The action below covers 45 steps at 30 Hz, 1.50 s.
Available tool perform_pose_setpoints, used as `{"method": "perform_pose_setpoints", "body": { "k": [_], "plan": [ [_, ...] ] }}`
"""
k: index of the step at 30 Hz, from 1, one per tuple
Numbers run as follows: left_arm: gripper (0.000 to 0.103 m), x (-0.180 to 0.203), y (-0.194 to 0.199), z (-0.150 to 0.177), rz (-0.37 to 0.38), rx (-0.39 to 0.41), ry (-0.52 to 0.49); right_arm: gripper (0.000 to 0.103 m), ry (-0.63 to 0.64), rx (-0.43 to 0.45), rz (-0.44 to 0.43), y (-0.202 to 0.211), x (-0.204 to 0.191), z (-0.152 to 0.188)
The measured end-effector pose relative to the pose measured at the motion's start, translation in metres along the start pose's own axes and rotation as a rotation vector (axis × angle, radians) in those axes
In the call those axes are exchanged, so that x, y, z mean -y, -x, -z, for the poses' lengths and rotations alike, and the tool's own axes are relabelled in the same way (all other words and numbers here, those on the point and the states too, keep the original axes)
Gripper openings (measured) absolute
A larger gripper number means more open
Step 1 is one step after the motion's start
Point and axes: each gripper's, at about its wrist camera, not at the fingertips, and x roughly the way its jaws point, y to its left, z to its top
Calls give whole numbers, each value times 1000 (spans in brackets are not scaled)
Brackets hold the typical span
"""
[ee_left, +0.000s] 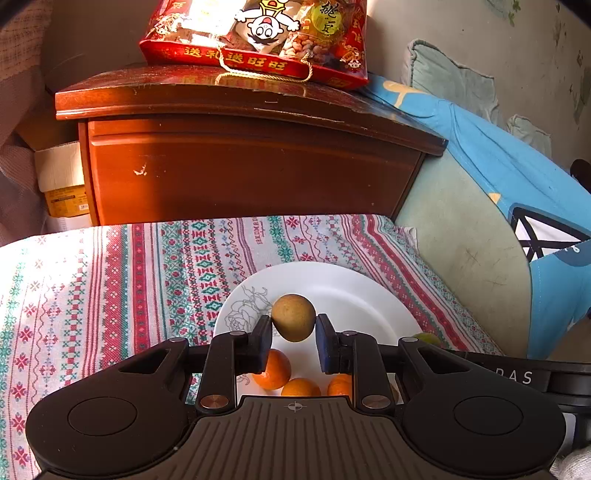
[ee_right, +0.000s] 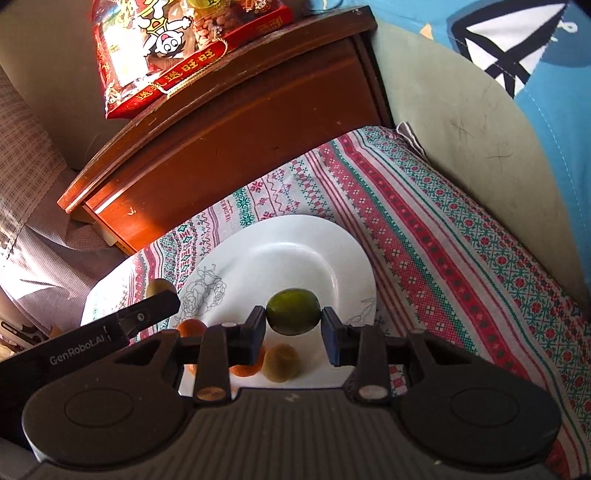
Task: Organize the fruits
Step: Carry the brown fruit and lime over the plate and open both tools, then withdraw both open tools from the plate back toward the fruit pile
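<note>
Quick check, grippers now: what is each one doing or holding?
Left gripper: shut on a brownish kiwi, above the white plate.
Right gripper: shut on a green citrus fruit, over the same plate.

A surface covered by a patterned red, green and white cloth (ee_left: 110, 280) is seen, and on it a white plate (ee_left: 343, 288) with a rose drawing is laid.

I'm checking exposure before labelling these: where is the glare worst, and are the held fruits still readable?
Left wrist view: sunlight washes out the snack bag and glints on the cabinet; the brown fruit in the jaws stays sharp. Right wrist view: similar glare on the bag, straight edges bow, the green fruit reads dark but clear.
</note>
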Motion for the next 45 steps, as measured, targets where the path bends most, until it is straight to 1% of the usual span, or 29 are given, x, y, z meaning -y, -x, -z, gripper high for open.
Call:
{"method": "perform_pose_setpoints", "body": {
  "k": [5, 6, 13, 17, 19, 25, 34, 41, 45],
  "plan": [
    [23, 3, -7, -1, 17, -4, -1, 33, 1, -15, 5, -7, 1, 1],
    [23, 4, -8, -1, 18, -6, -1, 35, -3, -17, 5, -8, 2, 1],
    [25, 7, -8, -1, 17, -10, 7, 36, -13, -8, 2, -4, 3, -3],
    [26, 7, 0, -7, 15, 2, 21, 36, 13, 4, 3, -1, -1, -4],
    [29, 6, 7, -11, 7, 10, 26, 36, 29, 6, -7, 1, -5, -4],
    [30, -2, 31, -18, -23, 22, 31, 36, 77, 9, -32, 6, -19, -1],
    [31, -22, 59, -2, -79, -11, 76, 37, 121, 17, -54, 20, -35, 8],
    [31, -36, 82, 11, -109, -11, 106, 37, 148, -8, -79, 25, -47, 27],
    [32, -45, 91, 21, -131, -18, 116, 37, 156, -7, -93, 29, -52, 37]
  ]
}}
